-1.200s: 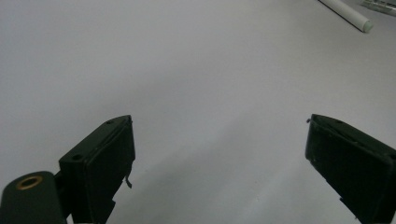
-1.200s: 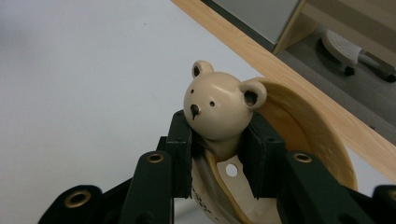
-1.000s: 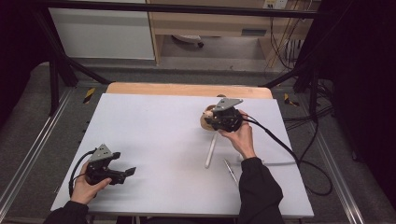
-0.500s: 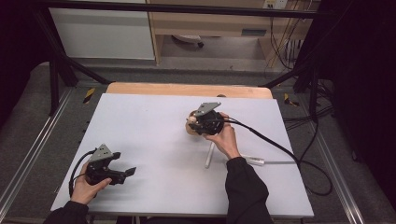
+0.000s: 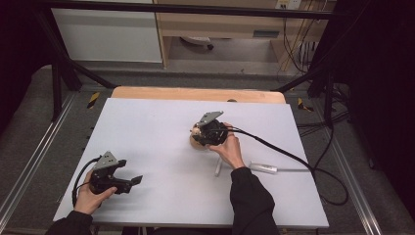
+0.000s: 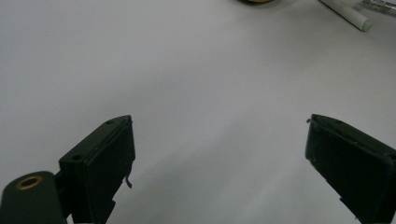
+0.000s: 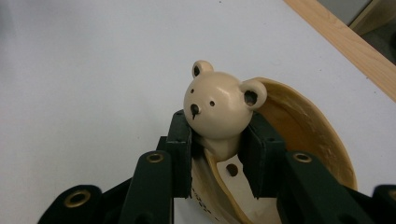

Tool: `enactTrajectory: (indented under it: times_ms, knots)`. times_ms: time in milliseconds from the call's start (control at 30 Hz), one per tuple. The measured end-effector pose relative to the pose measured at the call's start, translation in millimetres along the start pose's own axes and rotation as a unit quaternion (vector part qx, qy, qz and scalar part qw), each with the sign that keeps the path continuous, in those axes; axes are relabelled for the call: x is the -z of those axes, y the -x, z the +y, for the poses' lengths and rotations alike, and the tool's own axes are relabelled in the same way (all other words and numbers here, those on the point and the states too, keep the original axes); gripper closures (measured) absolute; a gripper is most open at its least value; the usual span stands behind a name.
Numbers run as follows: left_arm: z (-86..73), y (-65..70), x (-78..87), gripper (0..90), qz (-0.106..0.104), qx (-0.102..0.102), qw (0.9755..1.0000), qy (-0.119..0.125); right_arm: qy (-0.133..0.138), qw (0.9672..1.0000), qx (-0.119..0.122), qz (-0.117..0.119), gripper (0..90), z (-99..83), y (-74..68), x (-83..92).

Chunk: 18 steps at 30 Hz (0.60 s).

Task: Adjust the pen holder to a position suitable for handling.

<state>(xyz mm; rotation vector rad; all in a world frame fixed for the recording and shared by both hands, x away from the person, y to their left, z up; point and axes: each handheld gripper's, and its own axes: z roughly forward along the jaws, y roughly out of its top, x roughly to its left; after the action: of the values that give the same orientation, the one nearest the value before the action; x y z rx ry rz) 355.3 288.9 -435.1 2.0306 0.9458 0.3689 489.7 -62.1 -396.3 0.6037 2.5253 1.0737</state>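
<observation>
Between the right hand-held gripper's (image 7: 217, 156) closed jaws sits the gripped beige bear figure (image 7: 219, 105)

Lighting: even, diffuse, from overhead; the matte white rectangular tabletop (image 5: 161, 142) was bright at frame centre, surroundings at left and right edges fell to near black. Shadows: soft, faint, beneath the black two-jaw left gripper (image 5: 128, 182) at lower left. Glare: mild sheen on the glossy cream ceramic bear-head figure (image 7: 219, 107). Focus: both gripper views soft, nearest jaws blurred; the high view was grainy.
</observation>
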Motion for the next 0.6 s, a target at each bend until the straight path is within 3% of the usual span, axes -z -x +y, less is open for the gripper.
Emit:
enactTrajectory:
  times_ms: [600]
  knots:
    - [0.0, 0.8, -0.4, 8.3, -0.001, -0.001, 1.0, -0.002, 0.006, 0.9996, -0.027, -0.01, 66.3, 0.5, -3.8, -7.4]
